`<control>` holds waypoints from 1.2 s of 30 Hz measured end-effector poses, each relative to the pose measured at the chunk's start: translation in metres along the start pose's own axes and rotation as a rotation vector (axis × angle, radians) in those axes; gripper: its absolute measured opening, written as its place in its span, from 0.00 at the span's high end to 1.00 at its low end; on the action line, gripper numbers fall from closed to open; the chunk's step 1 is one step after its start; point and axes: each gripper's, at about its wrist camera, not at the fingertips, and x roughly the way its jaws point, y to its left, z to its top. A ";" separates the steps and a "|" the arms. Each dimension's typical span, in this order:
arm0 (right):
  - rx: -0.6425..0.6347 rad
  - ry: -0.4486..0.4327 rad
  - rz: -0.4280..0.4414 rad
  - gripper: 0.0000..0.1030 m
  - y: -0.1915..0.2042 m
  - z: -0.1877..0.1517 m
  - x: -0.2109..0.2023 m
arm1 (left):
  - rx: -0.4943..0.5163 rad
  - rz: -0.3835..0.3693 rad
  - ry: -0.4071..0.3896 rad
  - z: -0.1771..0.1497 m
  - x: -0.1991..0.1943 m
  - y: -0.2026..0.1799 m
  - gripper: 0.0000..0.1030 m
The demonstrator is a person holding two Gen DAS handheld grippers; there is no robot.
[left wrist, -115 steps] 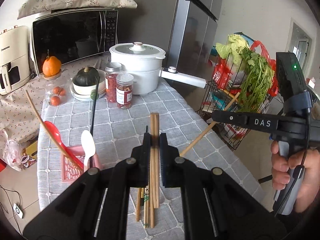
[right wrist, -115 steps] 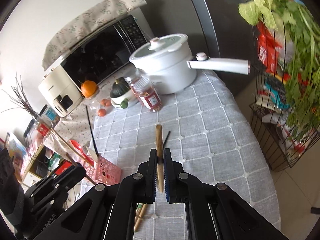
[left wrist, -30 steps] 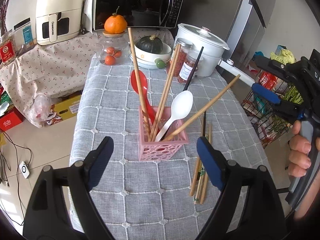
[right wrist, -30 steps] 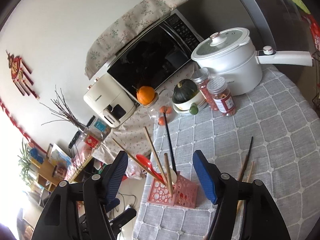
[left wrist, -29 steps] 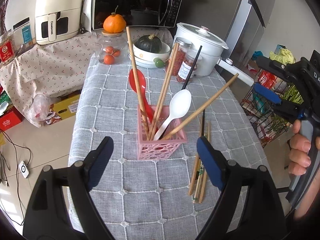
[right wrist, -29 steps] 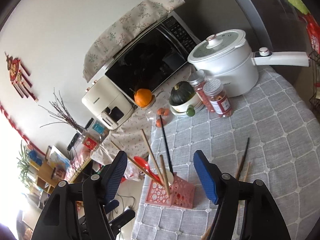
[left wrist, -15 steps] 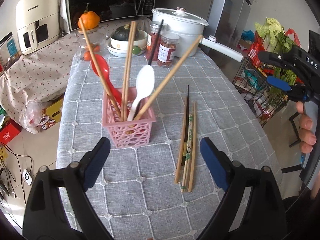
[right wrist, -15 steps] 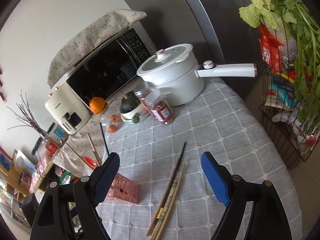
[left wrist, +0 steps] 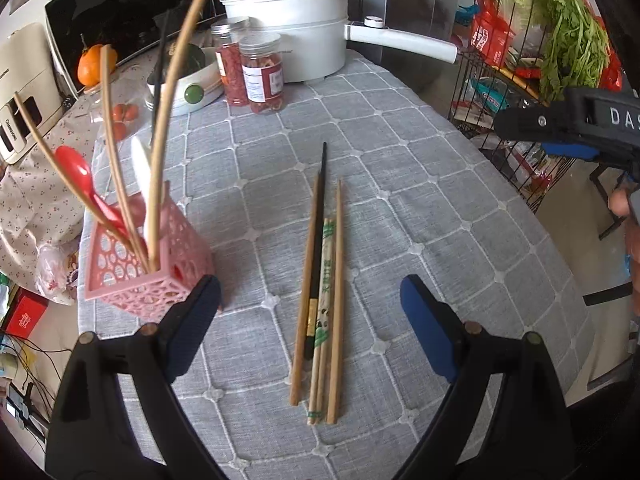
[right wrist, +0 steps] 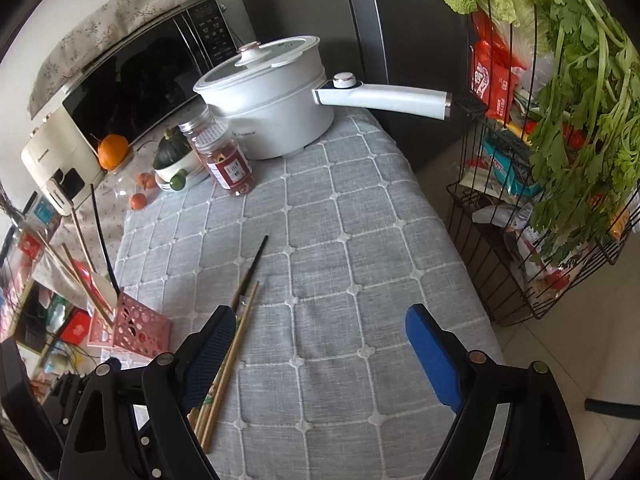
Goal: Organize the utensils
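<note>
Chopsticks (left wrist: pixel 320 276) on tablecloth (left wrist: pixel 420 208) (loose bundle)

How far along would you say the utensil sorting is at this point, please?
Roughly halfway. Several wooden chopsticks, a red spoon and a white spoon already stand in the pink perforated basket. Nothing is in hand: the left tongs and right tongs are open and empty. A bundle of loose chopsticks lies on the grey tablecloth.

Grey quilted tablecloth (left wrist: pixel 420 208) across the centre, daylit. Dark steel refrigerator (right wrist: pixel 400 20) at twelve o'clock, black microwave (right wrist: pixel 136 76) at ten under a floral cloth (right wrist: pixel 120 4). Pale tiled floor (right wrist: pixel 560 344) at four.
</note>
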 end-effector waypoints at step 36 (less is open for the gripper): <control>0.137 0.108 -0.018 0.15 -0.048 0.004 0.026 | 0.052 -0.106 -0.019 0.053 0.046 -0.047 0.99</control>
